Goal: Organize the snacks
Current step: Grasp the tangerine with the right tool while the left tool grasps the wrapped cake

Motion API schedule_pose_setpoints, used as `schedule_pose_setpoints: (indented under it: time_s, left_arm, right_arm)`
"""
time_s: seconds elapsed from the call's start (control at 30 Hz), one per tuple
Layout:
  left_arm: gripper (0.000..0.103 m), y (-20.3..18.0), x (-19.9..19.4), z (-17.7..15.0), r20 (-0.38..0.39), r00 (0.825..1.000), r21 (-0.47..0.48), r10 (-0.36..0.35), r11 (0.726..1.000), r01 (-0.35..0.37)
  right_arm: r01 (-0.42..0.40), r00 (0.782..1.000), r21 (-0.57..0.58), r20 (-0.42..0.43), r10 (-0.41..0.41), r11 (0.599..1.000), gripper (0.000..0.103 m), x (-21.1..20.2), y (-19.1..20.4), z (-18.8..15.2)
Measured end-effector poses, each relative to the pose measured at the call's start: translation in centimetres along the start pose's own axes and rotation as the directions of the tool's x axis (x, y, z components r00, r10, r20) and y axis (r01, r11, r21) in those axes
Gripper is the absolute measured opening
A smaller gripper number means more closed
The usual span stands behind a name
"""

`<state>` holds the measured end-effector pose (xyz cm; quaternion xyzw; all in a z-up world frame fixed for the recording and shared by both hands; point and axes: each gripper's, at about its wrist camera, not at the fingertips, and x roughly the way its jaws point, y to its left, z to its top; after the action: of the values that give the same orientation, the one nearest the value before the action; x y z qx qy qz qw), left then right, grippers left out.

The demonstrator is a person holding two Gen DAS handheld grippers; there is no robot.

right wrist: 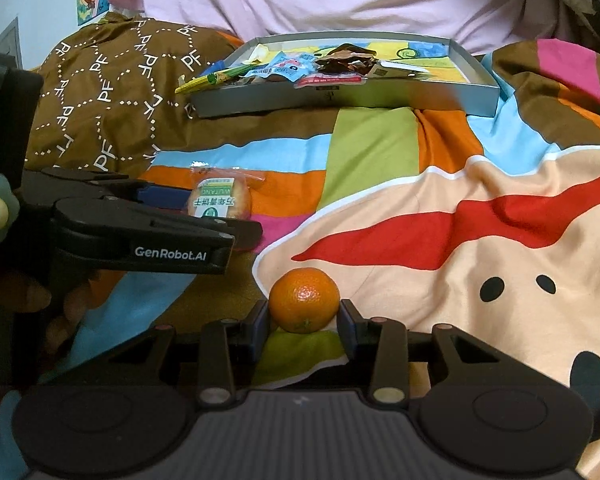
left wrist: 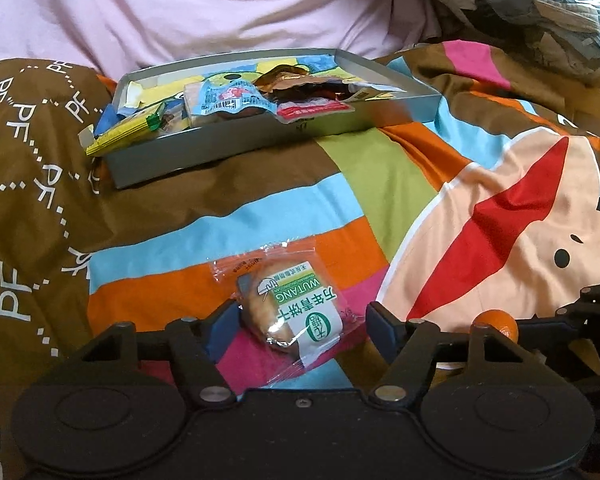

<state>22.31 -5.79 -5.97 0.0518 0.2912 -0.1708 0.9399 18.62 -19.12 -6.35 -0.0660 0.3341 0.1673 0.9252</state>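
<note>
On the striped bedspread (left wrist: 380, 168), the left gripper (left wrist: 300, 316) stands wide open around a wrapped biscuit (left wrist: 288, 312), its fingers clear of the packet on both sides. The right gripper (right wrist: 303, 314) brackets a mandarin (right wrist: 304, 300), fingers just at its sides; whether they grip it is unclear. Farther back, the grey box (left wrist: 260, 140) holds more snacks (left wrist: 236, 100).

Quilt (right wrist: 380, 148), striped and cartoon print, carries: grey tray (right wrist: 340, 96) of snacks toward far edge, wrapped biscuit (left wrist: 288, 312) and orange (right wrist: 304, 300) nearer, apart.
</note>
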Motion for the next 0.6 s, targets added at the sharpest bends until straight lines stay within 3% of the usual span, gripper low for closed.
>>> schedule_pose_setpoints:
  time_s: [0.13,0.6]
  left_arm:
    - [0.063,0.15,-0.18,0.1,0.011,1.0,-0.014,-0.005,1.0,0.005]
    - [0.061,0.96,-0.68,0.15,0.031,0.999,-0.073,-0.016,0.997,0.019]
  right_arm:
    - [0.005,1.0,-0.007,0.002,-0.005,1.0,0.042,-0.02,0.11,-0.09]
    - [0.015,1.0,-0.023,0.012,-0.014,1.0,0.04,-0.14,0.32,0.26]
